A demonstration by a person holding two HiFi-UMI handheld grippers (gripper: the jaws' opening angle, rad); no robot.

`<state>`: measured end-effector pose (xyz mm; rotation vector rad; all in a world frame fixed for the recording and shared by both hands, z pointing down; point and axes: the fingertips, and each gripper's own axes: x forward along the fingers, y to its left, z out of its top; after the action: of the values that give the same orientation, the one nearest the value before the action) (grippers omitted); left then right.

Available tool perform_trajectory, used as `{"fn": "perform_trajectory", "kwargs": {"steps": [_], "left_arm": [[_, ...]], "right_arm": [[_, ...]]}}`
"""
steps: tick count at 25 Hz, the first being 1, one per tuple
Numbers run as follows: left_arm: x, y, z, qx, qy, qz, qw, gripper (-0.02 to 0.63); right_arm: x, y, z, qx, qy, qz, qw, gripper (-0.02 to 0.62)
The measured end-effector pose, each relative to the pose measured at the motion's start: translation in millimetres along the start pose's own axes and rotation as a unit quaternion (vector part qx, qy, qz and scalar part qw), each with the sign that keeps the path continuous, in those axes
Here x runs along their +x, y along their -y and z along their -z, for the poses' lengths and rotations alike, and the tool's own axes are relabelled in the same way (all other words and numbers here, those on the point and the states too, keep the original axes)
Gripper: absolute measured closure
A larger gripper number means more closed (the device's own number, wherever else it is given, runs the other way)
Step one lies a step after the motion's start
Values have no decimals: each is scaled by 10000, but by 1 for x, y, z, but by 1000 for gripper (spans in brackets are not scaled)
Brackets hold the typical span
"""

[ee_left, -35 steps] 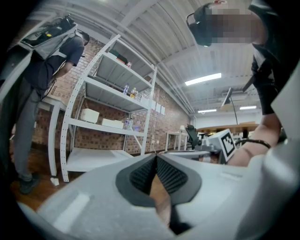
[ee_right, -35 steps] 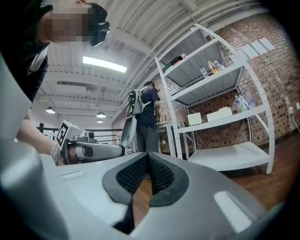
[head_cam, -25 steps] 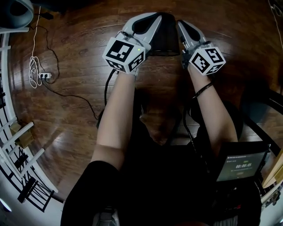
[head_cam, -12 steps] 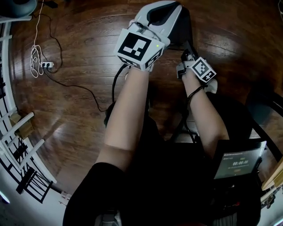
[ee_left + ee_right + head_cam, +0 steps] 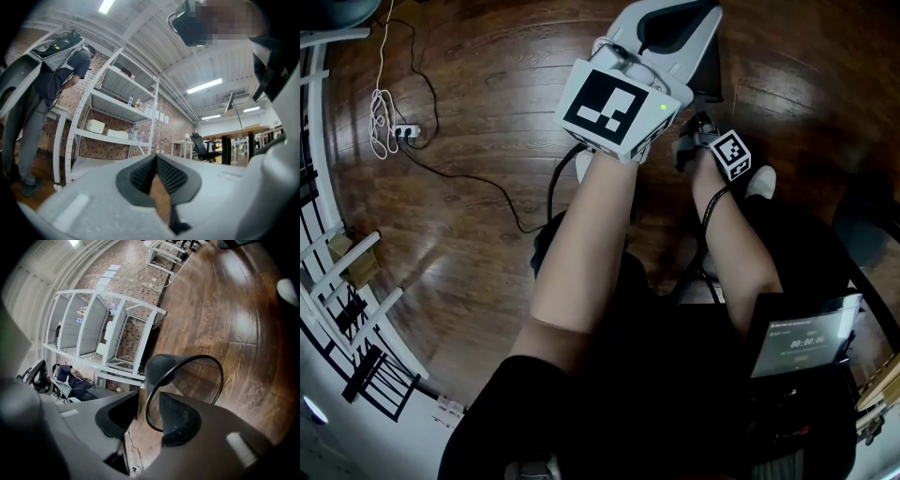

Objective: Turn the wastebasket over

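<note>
My right gripper (image 5: 149, 400) has its jaws opening; the dark pads stand clear of the wire rim of the wastebasket (image 5: 159, 370), which runs between them, so nothing is pinched. The black mesh wastebasket is tilted just in front of that gripper, its round mouth turned toward me and its closed end farther off, over the wooden floor (image 5: 225, 310); whether it touches the boards I cannot tell; beyond it a white shelving rack (image 5: 117, 333) stands by a brick wall (image 5: 133, 282). My left gripper (image 5: 156, 158) is clenched on nothing, its ribbed pads meeting at the tips; it points out level toward the shelving and a person wearing a backpack (image 5: 51, 65). In the head view the left gripper looms nearer my head than the right one; a black cable (image 5: 469, 192) trails across the floor to a power strip (image 5: 405, 131).
</note>
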<state>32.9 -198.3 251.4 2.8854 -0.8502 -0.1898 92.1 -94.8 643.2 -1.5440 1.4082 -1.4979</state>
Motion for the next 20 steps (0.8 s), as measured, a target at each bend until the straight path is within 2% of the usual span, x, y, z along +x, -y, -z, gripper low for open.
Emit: {"fn": "perform_trajectory", "kwargs": {"steps": [4,9,12,15,20], "left_arm": [[-1,-5,-9,-109,88,-132,9998,603],[-3,-11,-12,-181,136,-176,9996,603],[-3,-8,-15,-168,89,-145,9997,603],[-7,-10,-7,-100,3,-129,9999,603],[-4,-11,-12,-276,153,-149,9994,603]], "right_arm": [[17,5,0,417,130,-211,9988,454],[42,4,8,661,174,-420,9968,451],[43,-2,1,759,309,-541,9952,513],[44,3,-2,626,426,-516,9958,566],[43,-1,-17,322,535,-621,9961,571]]}}
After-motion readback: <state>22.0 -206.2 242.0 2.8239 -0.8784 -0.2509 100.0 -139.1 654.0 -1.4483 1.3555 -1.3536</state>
